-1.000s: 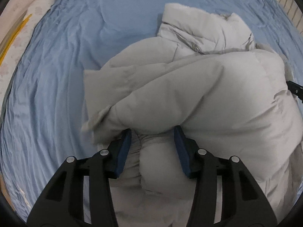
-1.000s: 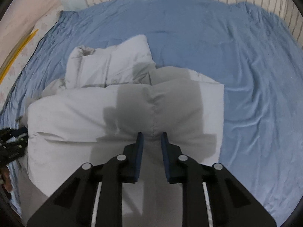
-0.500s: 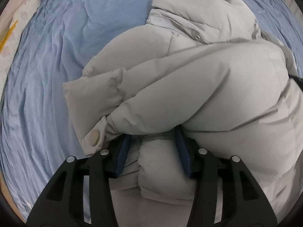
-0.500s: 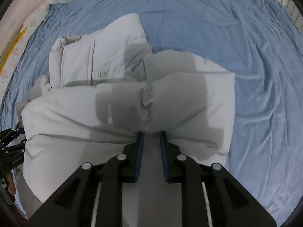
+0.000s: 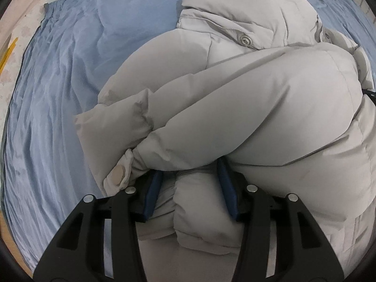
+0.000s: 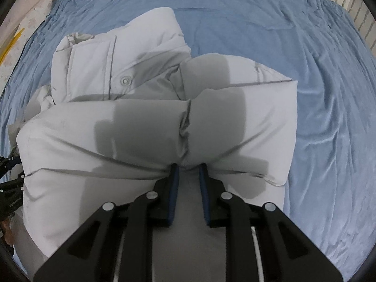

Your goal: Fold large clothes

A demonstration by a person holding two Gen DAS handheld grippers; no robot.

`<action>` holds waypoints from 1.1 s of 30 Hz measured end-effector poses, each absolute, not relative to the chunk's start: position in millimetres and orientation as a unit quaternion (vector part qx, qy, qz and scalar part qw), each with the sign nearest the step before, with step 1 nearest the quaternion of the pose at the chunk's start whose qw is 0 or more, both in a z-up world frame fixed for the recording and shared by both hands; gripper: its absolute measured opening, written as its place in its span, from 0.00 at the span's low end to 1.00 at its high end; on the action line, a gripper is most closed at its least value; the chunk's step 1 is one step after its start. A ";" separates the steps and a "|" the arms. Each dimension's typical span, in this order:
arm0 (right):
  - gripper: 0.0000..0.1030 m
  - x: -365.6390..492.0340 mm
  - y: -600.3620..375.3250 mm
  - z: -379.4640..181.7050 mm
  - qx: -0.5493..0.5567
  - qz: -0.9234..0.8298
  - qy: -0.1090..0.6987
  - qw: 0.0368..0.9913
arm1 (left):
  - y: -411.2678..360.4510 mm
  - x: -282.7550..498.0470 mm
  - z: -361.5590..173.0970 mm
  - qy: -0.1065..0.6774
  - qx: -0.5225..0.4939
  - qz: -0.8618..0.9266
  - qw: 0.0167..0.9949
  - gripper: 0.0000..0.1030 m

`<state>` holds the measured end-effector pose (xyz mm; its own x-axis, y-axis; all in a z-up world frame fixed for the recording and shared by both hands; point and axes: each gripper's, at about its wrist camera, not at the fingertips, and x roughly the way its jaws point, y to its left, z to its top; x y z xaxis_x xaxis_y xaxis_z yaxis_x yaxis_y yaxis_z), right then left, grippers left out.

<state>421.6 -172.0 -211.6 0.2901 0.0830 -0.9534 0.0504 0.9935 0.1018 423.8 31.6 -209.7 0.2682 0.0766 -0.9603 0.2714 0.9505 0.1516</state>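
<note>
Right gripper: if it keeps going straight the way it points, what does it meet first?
The right gripper is already shut on the puffer jacket; straight on, more of its padded folds, with the blue sheet probably underneath.

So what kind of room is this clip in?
Probably a bedroom at home: the jacket lies on a wide blue sheet spread like bedding, with patterned floor off its edge and a striped fabric behind it. No furniture shows, so it's a guess.
</note>
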 end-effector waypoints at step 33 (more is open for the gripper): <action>0.34 340.9 -192.8 -158.9 0.113 0.027 0.524 0.844 | -3.5 369.5 -152.9 0.513 0.173 -0.065 0.838 0.57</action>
<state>340.9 -192.8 -158.9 0.4488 0.1629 -0.8787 0.0734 0.9732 0.2179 369.5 -3.5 -152.9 0.4645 0.0697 -0.8828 0.2860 0.9316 0.2241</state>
